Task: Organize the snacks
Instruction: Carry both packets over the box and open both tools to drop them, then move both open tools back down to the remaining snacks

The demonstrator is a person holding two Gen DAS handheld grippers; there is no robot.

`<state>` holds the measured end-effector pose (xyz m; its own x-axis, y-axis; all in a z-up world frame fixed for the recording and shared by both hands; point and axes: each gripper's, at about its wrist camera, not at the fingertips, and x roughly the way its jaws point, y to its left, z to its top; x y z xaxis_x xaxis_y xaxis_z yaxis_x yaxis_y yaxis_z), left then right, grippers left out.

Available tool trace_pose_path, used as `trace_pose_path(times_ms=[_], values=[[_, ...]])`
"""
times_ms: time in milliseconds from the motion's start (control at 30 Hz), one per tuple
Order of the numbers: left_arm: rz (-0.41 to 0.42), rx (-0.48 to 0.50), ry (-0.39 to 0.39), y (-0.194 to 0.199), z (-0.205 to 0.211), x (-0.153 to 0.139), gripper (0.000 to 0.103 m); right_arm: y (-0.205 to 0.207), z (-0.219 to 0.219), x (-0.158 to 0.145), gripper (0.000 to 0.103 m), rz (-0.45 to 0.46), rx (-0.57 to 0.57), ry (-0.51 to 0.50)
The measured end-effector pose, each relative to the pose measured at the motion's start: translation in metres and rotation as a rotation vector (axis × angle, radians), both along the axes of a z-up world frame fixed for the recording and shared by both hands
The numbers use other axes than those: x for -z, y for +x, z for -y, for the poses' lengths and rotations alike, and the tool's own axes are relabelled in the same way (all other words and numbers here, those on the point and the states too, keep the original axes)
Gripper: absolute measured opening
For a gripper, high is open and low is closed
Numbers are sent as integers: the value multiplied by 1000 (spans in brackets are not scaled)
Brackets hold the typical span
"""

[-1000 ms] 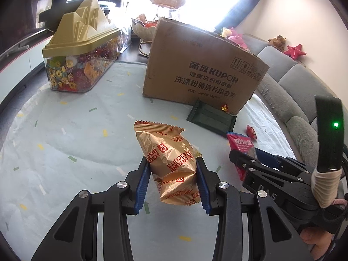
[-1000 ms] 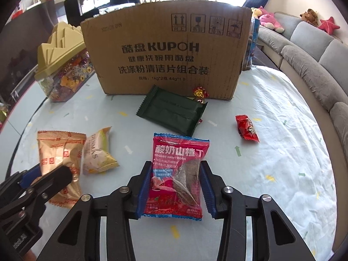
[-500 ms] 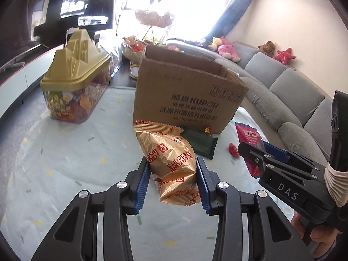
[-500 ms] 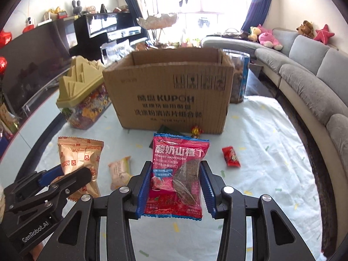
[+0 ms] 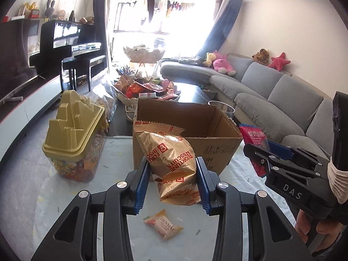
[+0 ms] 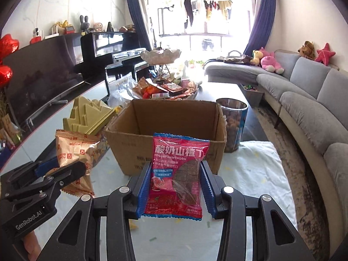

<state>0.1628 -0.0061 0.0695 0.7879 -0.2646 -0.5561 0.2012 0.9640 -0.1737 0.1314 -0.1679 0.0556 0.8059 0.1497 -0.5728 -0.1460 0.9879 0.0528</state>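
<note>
Snacks are in the carrying step: the left gripper clamps a gold biscuit bag and the right gripper a red hawthorn packet, both above the table, so next I think each must go over the open cardboard box behind and be released.

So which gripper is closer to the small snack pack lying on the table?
Left. The left gripper hangs right above the small snack pack; the right gripper is off to its side.
</note>
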Motion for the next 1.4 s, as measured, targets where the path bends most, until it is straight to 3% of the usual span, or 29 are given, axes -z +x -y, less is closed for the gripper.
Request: trace_pose_path(times_ms=[400,900,1000,1067,1100,1400], values=[[12,11,31,61,5,-34,40,45,-5,-43,44,54,-28,-20],[-24,17,102,134,16,-15,41,116,-5,-29,44,45,-48,-50],[-31,-10,122,140,16,-12,48,128,-3,-23,47,39,-45,-54],[-34,-23,122,139,14,-10,63,132,-3,-20,69,32,-31,-68],[-38,-33,123,137,13,-10,63,132,-2,-19,71,34,-22,-72],[-41,-75,133,98,13,-13,71,105,0,-22,71,66,-28,-110]])
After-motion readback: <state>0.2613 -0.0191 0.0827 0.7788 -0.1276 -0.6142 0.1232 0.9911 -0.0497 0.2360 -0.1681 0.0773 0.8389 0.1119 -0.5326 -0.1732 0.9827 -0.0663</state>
